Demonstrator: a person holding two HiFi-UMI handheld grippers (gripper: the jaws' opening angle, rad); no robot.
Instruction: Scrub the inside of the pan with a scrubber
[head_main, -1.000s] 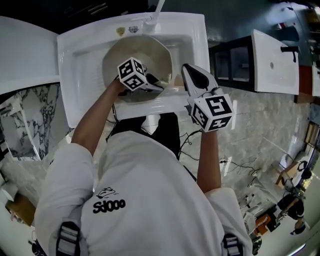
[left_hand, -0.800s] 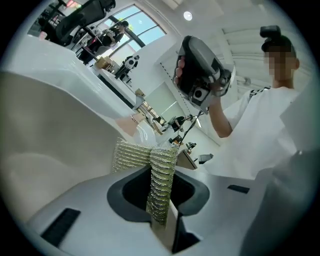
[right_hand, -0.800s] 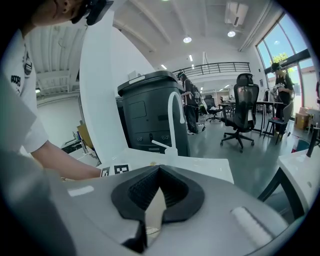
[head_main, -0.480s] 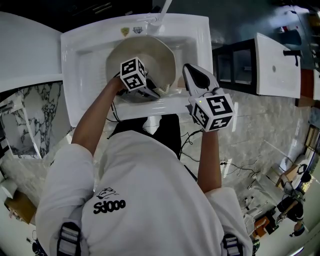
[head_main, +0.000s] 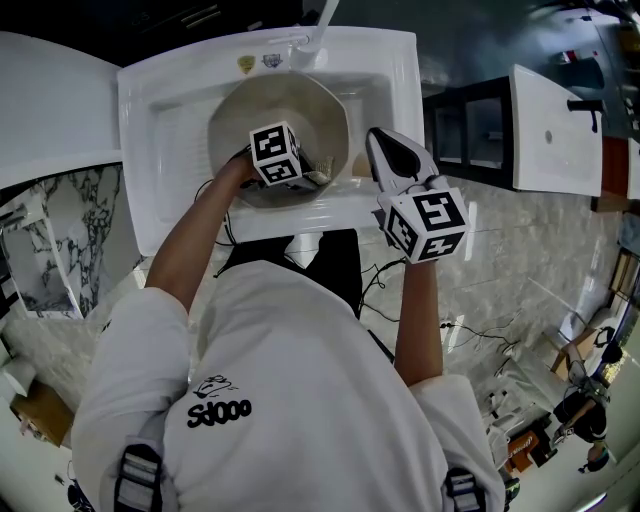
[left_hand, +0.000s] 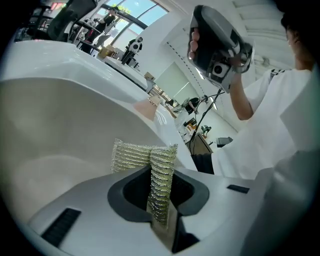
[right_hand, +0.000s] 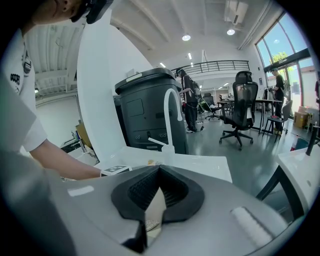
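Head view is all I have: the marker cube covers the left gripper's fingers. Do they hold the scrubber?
Observer: Yes. The left gripper is shut on a folded metal-mesh scrubber.
Operator: What is behind it?
Observer: The pale inside wall of the pan, close behind; contact I cannot confirm.
Operator: Is the right gripper empty?
Observer: No. Its fingers are closed on a thin beige piece, perhaps the pan's handle.

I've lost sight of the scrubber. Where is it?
The scrubber is pinched in the left tongs, inside the pan in the sink, upper middle of the head view.
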